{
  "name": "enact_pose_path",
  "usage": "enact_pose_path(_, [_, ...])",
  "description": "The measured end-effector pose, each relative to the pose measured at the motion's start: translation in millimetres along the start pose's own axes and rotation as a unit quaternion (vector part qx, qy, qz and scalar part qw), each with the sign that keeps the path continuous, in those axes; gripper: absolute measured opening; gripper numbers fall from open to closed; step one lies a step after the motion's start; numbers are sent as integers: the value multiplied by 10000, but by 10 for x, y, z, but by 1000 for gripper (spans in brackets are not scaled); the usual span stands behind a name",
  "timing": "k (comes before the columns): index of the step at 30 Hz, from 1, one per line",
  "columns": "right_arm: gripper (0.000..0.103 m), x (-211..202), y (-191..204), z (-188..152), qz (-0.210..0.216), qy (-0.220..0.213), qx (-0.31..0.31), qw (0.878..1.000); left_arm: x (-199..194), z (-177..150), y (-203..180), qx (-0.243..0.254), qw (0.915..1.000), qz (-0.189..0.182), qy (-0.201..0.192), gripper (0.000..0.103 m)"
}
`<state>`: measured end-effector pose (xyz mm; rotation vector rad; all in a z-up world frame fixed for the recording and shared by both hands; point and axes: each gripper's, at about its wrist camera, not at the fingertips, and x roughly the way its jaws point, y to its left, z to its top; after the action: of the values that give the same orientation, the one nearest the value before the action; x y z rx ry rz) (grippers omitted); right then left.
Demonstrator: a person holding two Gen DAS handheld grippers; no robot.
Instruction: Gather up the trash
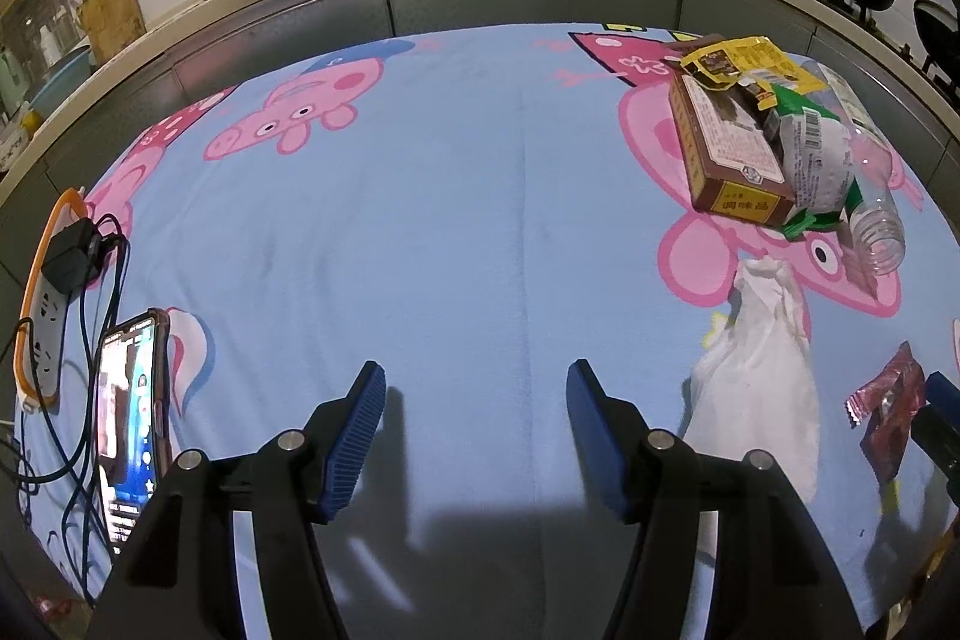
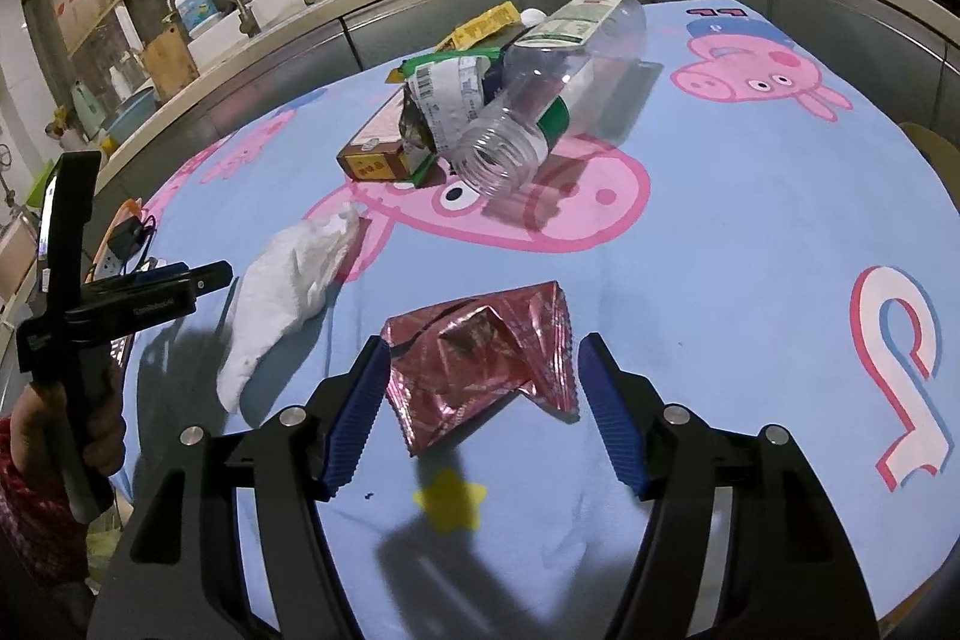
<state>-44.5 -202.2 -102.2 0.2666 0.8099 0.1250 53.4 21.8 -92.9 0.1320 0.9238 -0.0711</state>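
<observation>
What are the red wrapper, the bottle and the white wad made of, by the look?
Red wrapper: likely metallised plastic film, glossy; sharp creases, serrated edge, glints.
Bottle: clear thin plastic; the cloth shows through, ribbed neck, printed label band.
White wad: probably tissue or paper towel, matte; soft crumpled folds, no shine.
Right gripper: open, straddling the wrapper.

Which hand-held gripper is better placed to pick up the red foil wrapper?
The right hand-held gripper: its open jaws already flank the red foil wrapper. The left hand-held gripper faces bare cloth.
</observation>
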Motion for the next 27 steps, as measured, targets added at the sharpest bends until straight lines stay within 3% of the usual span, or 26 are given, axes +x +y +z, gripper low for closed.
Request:
enact_pose_path(19, [66, -59, -118, -10, 80, -104, 137, 9998, -109, 8, -83, 96, 9999, 62, -69, 64])
enact_pose_path(24, [66, -77, -145, -25, 107, -127, 167, 9997, -198, 20, -119, 78, 9999, -67, -129, 73])
enact_pose_path(27, [66, -81, -161, -27, 126, -128, 188, 9997, -292, 44, -121, -39, 9990, -402, -179, 80])
